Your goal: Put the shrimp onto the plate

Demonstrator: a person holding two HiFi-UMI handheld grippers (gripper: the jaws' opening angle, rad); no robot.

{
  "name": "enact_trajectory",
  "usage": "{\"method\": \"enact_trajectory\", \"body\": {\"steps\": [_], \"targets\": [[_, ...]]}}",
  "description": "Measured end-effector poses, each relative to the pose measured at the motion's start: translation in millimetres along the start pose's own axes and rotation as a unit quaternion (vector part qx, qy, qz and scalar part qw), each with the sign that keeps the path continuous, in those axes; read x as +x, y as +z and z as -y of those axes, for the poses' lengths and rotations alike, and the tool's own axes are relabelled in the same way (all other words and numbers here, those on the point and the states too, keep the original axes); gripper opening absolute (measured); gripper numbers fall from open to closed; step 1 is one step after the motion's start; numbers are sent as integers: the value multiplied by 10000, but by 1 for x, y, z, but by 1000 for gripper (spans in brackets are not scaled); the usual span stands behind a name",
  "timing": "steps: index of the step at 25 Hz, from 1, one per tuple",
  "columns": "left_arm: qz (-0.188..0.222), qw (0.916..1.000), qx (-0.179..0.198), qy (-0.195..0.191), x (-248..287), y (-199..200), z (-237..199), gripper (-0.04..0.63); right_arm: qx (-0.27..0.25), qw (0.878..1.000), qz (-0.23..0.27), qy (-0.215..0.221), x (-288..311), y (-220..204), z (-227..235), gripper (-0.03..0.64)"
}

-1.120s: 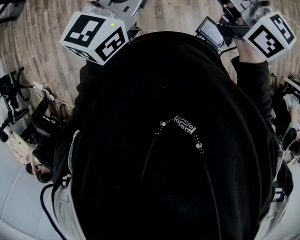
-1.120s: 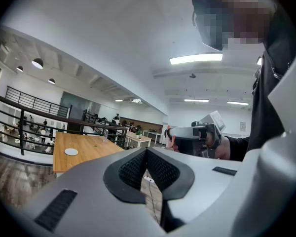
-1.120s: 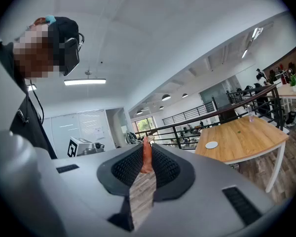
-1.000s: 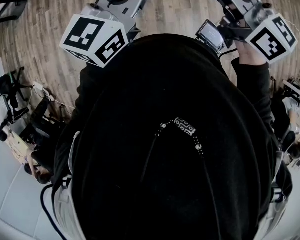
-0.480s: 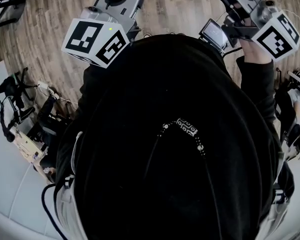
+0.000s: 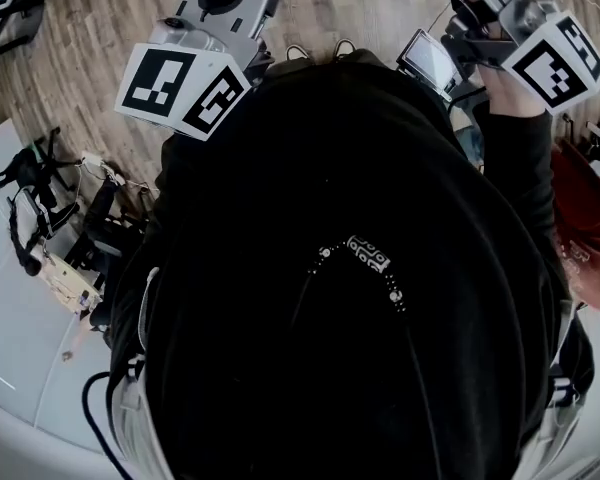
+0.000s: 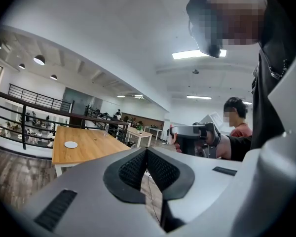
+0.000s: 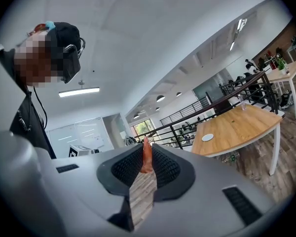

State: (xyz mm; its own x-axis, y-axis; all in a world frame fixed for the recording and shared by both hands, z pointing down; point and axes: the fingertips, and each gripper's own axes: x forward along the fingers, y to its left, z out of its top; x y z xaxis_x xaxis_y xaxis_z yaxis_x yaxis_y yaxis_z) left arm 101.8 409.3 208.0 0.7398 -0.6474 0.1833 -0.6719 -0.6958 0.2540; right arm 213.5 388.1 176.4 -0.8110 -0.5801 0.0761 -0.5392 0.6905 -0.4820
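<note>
Clamping the shrimp (image 8: 146,162) lengthwise upright, narrow end up, the right hand-held gripper (image 8: 147,151).

open wood floor (image 8: 283,149) ahead, wooden table (image 8: 241,125) beyond, railing (image 8: 207,108) behind it

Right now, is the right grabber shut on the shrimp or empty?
Shut on it. The right gripper pinches the orange shrimp between its jaws, seen in the right gripper view.

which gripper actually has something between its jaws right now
The right gripper: its jaws are closed on a thin orange shrimp. The left gripper has its jaws meeting at the tips with nothing between them.
</note>
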Motion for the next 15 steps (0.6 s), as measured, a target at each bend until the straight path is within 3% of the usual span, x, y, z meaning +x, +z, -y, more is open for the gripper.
{"method": "enact_trajectory", "body": {"steps": [4, 8, 15], "targets": [[-114, 9999, 90, -6, 13, -19, 18, 6, -10, 10000, 82, 3, -21, -14, 14, 66], [-130, 9997, 174, -84, 5, 7, 34, 6, -14, 9999, 155, -46, -34, 9, -3, 66], [-228, 9994, 216, -121, 48, -10, 48, 6, 279, 9987, 425, -85, -73, 1, 43, 66]]}}
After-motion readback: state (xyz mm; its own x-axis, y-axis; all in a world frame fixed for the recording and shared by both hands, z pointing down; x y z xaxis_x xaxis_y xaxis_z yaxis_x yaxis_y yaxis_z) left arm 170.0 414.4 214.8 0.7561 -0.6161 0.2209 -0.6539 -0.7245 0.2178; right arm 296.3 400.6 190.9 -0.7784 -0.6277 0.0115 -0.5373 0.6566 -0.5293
